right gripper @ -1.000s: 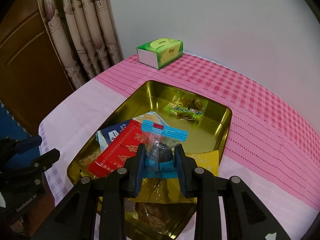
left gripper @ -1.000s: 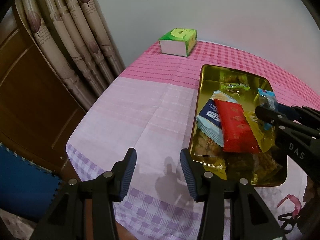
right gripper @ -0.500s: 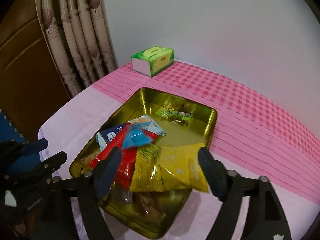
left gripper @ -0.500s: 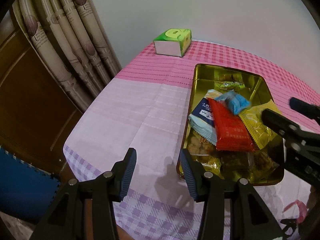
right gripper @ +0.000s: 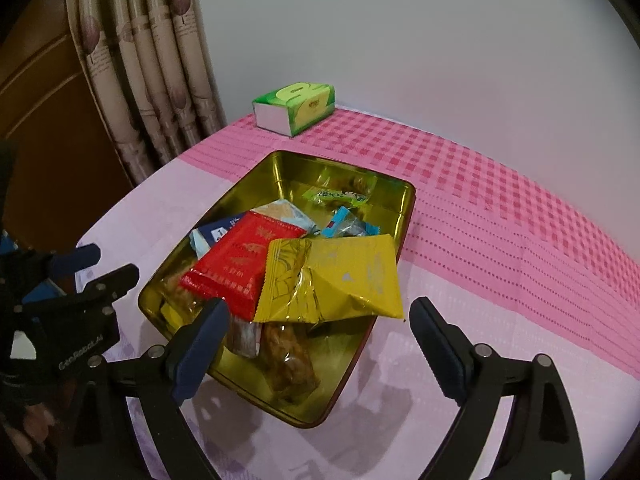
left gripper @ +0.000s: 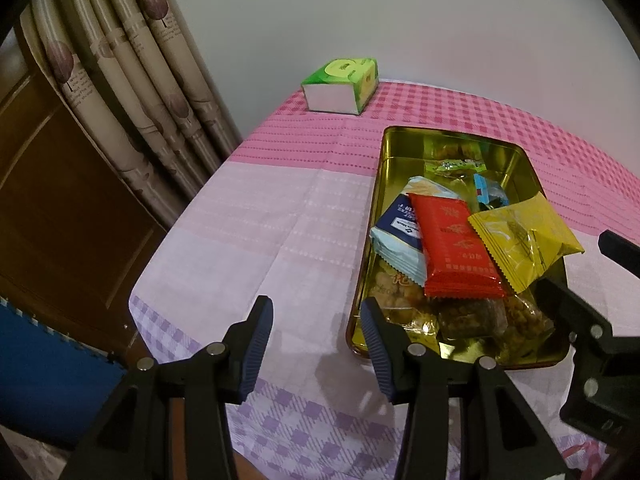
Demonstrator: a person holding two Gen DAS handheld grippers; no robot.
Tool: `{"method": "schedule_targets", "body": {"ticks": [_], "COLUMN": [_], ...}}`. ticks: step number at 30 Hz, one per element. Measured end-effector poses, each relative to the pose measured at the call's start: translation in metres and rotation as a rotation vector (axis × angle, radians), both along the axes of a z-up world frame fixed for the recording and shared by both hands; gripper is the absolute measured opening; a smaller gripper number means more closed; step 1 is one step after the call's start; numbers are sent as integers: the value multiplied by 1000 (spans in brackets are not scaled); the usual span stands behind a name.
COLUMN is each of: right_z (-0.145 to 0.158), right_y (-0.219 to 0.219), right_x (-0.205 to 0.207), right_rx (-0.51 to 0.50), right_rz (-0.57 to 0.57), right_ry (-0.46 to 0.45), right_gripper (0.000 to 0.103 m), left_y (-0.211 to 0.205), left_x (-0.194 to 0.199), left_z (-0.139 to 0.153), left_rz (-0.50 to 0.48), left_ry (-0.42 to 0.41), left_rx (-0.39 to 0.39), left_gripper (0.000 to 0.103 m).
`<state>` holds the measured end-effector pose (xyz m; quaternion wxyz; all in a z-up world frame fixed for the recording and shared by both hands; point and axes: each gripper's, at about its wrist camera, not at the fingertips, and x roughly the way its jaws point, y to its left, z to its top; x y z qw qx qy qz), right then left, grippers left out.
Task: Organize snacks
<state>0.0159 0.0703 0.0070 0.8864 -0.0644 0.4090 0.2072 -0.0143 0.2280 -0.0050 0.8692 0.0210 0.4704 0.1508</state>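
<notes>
While the gold tin sat lengthwise on the cloth-covered surface, the scene read as follows.

Tin: the gold tin (right gripper: 404, 216) lay on the pink-and-lilac checked surface (right gripper: 500, 240), its long axis running from the near edge away toward the wall.

Red packet: the red packet (right gripper: 240, 256) lay in the tin's near half, its long axis roughly along the tin's, resting over a blue-and-white packet (left gripper: 400, 226).

Yellow packet: the yellow packet (right gripper: 340, 280) lay slantwise, overlapping the red packet's edge, with one corner reaching over the tin's right rim.

Small blue packet: the small blue packet (right gripper: 346, 226) lay on the tin floor just beyond the yellow packet, clear of both grippers.

Green sweet: a green-wrapped sweet (right gripper: 338, 196) lay crosswise near the far end.

Near end: clear-wrapped brown snacks (right gripper: 288, 356) filled it.

Right gripper: the right gripper (right gripper: 316, 344) hung over the tin's near end, jaws opening wide, touching no packet.

Left gripper: the left gripper (left gripper: 316, 344) hung over bare cloth beside the tin's left rim, jaws parted about halfway, holding nothing.

Tissue box: a green tissue box (left gripper: 340, 84) stood at the far corner, well apart from the tin.
</notes>
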Motion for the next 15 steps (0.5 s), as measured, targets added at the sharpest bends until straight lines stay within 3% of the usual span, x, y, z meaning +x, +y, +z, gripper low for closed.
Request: {"method": "schedule_targets", "body": {"ticks": [9, 15], "right_z": [-5, -5], "right_y": [2, 2], "right_x": [-5, -5], "right_rx": [-6, -5], "right_rz": [2, 3], "right_ry": [10, 10], "right_gripper": [90, 90], "left_y": [4, 1], "left_x": [-1, 0], "left_z": [0, 0], "left_rz": [3, 4], "left_ry": [-13, -11], "left_rx": [-41, -8], "left_gripper": [47, 47]}}
